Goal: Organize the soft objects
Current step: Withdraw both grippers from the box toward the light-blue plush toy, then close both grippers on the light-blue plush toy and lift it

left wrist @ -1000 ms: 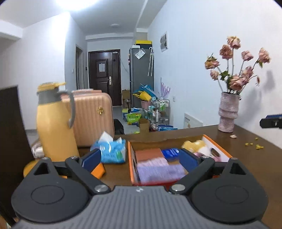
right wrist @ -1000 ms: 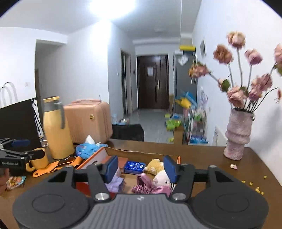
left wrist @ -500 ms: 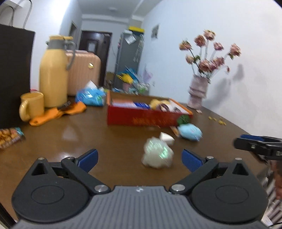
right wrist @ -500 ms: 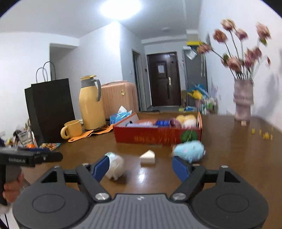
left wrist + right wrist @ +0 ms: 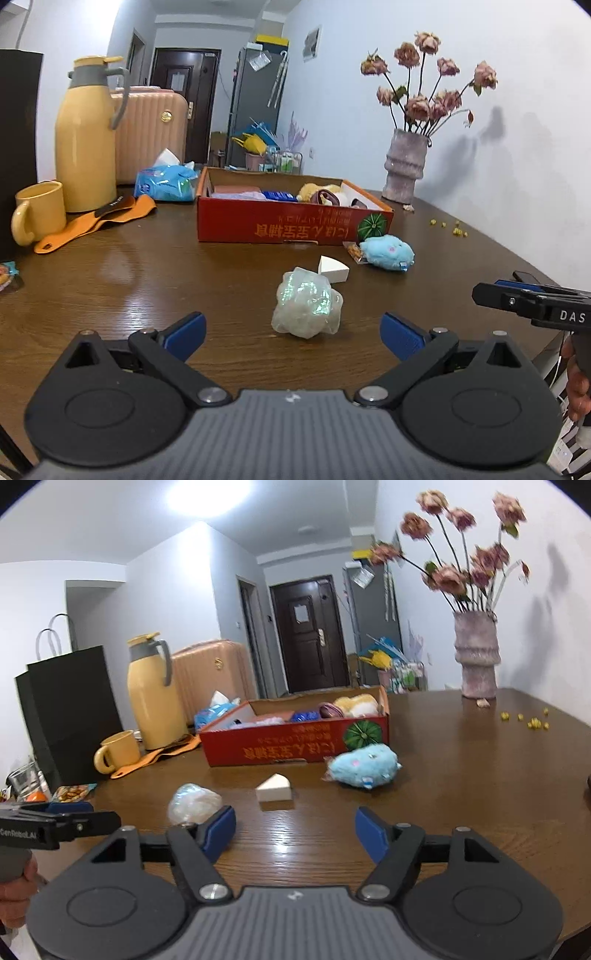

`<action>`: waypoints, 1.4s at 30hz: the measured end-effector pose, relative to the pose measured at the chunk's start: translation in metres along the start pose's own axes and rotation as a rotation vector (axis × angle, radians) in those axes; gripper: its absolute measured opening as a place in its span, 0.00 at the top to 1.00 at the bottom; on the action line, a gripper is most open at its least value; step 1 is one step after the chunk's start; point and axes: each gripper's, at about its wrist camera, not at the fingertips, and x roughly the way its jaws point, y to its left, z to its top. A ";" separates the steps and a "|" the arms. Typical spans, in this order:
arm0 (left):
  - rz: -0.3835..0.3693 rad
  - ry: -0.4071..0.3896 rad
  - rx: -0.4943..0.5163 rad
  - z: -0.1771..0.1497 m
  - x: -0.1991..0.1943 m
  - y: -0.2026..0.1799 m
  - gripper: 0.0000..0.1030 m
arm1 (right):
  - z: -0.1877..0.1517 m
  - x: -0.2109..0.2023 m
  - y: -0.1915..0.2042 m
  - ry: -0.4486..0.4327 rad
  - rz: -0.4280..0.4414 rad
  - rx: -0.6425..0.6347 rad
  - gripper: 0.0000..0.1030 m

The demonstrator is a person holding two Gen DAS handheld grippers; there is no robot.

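A translucent crumpled soft ball lies on the brown table just ahead of my open, empty left gripper; it also shows in the right wrist view. Behind it lie a white sponge wedge and a light-blue plush. A red cardboard box holds several soft items. My right gripper is open and empty, low over the table, short of the wedge.
A yellow thermos, a yellow mug, an orange strap, a blue tissue pack and a black bag stand at the left. A vase of dried roses stands at the back right, with yellow crumbs nearby.
Both grippers have pulled back from over the red box to the near side of the table. The loose ball, wedge and blue plush have come into view.
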 end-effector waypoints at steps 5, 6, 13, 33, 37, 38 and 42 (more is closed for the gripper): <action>0.002 -0.001 -0.013 0.018 0.022 -0.005 0.01 | 0.008 0.025 -0.025 0.026 -0.025 0.060 0.38; -0.012 -0.008 -0.008 0.025 0.027 -0.007 0.02 | 0.012 0.032 -0.032 0.030 -0.031 0.065 0.38; -0.205 0.090 -0.134 0.072 0.100 -0.039 0.17 | 0.054 0.102 -0.083 0.096 0.006 0.132 0.38; -0.301 0.324 -0.398 0.054 0.222 -0.082 0.66 | 0.044 0.165 -0.139 0.201 0.040 0.407 0.71; -0.327 0.354 -0.363 0.031 0.181 -0.075 0.66 | 0.015 0.116 -0.117 0.180 0.058 0.421 0.71; -0.333 0.352 -0.363 0.024 0.169 -0.072 0.66 | 0.008 0.105 -0.111 0.177 0.073 0.424 0.71; -0.302 0.332 -0.293 0.006 0.129 -0.077 0.65 | -0.011 0.074 -0.099 0.172 0.121 0.458 0.72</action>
